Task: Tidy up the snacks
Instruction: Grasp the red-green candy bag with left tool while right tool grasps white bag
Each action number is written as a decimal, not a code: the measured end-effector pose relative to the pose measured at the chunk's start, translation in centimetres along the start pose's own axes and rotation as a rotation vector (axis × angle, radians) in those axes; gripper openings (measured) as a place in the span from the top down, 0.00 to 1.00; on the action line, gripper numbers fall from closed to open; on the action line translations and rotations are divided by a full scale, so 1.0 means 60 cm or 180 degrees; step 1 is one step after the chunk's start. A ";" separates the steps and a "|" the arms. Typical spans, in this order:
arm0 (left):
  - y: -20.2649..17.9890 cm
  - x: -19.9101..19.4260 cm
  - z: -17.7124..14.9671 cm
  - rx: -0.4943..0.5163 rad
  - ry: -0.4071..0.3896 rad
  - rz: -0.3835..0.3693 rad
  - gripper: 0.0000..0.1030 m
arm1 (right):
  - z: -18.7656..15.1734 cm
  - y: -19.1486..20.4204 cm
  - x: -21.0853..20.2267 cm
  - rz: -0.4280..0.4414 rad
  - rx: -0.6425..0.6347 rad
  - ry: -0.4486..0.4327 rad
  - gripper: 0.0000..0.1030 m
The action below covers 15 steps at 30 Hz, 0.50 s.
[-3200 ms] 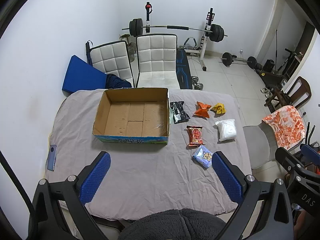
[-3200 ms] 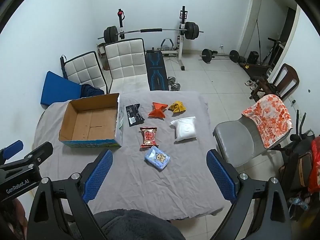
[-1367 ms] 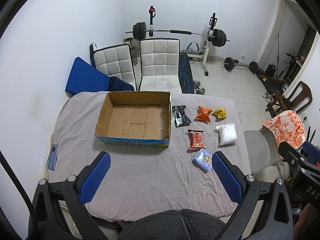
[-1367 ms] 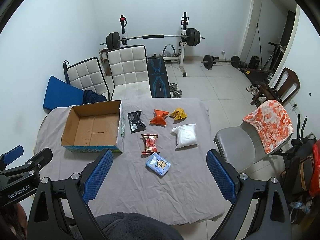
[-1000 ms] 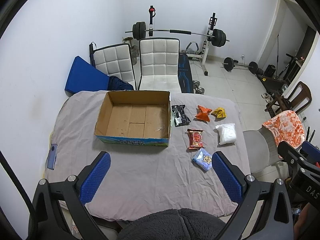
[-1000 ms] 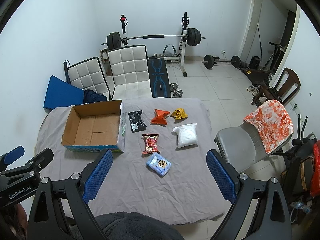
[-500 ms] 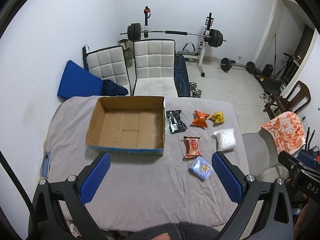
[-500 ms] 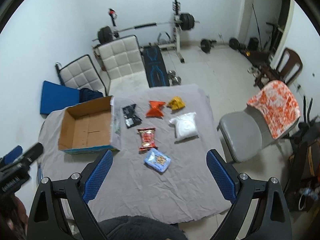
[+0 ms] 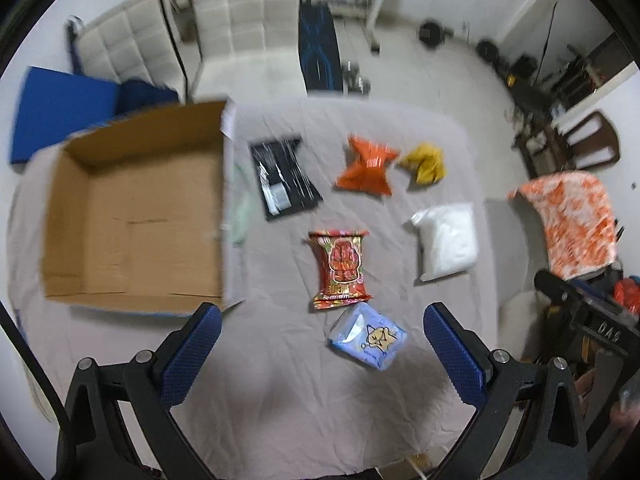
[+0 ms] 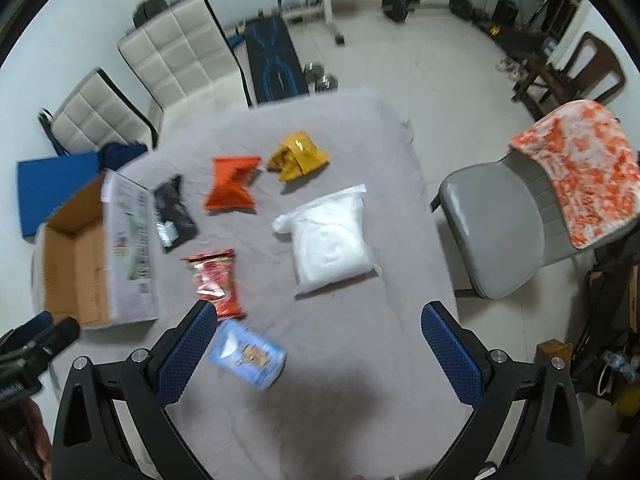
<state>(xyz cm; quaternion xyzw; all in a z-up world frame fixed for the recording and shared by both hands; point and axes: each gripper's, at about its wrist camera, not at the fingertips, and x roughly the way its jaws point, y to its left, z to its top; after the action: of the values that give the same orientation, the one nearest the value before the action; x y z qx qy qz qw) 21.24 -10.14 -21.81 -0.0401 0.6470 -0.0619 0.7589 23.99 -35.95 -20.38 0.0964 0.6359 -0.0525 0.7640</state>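
Observation:
An empty cardboard box (image 9: 132,208) (image 10: 76,264) stands on the left of the grey-covered table (image 9: 280,392). Right of it lie several snacks: a black packet (image 9: 284,176) (image 10: 174,212), an orange bag (image 9: 368,166) (image 10: 232,188), a yellow bag (image 9: 424,162) (image 10: 298,156), a white bag (image 9: 446,240) (image 10: 330,236), a red packet (image 9: 340,266) (image 10: 216,280) and a light blue packet (image 9: 368,338) (image 10: 248,354). My left gripper (image 9: 320,320) hangs open above the red and blue packets, holding nothing. My right gripper (image 10: 320,320) is open above the table near the white bag, also holding nothing.
Two white padded chairs (image 9: 236,20) stand behind the table, with a blue mat (image 9: 56,108) at the left. A grey chair (image 10: 500,224) with an orange-patterned cloth (image 10: 580,168) sits right of the table. Weight equipment (image 10: 280,60) fills the floor beyond.
Both grippers have dropped toward the table and moved forward, so the snacks and box look much larger. Both stay open. Nothing on the table has moved.

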 end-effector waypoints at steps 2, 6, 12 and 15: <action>-0.013 0.076 0.018 0.0013 0.0250 0.0012 0.00 | 0.030 -0.005 0.073 -0.0040 -0.0041 0.0157 0.00; -0.023 0.209 0.043 -0.0011 0.0693 -0.0006 0.00 | 0.065 -0.009 0.189 -0.0121 -0.0128 0.0432 0.00; -0.024 0.344 0.050 -0.0118 0.1077 -0.0023 0.13 | 0.080 -0.004 0.305 -0.0206 -0.0194 0.0766 0.00; -0.030 0.377 0.046 -0.0080 0.1157 0.0039 0.27 | 0.084 0.000 0.334 -0.0197 -0.0210 0.0864 0.00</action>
<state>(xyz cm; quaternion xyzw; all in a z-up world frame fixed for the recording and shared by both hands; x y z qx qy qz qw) 27.38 -15.27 -43.25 -0.0339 0.7744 -0.0555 0.6293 32.55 -36.16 -39.18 0.0579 0.7374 -0.0416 0.6717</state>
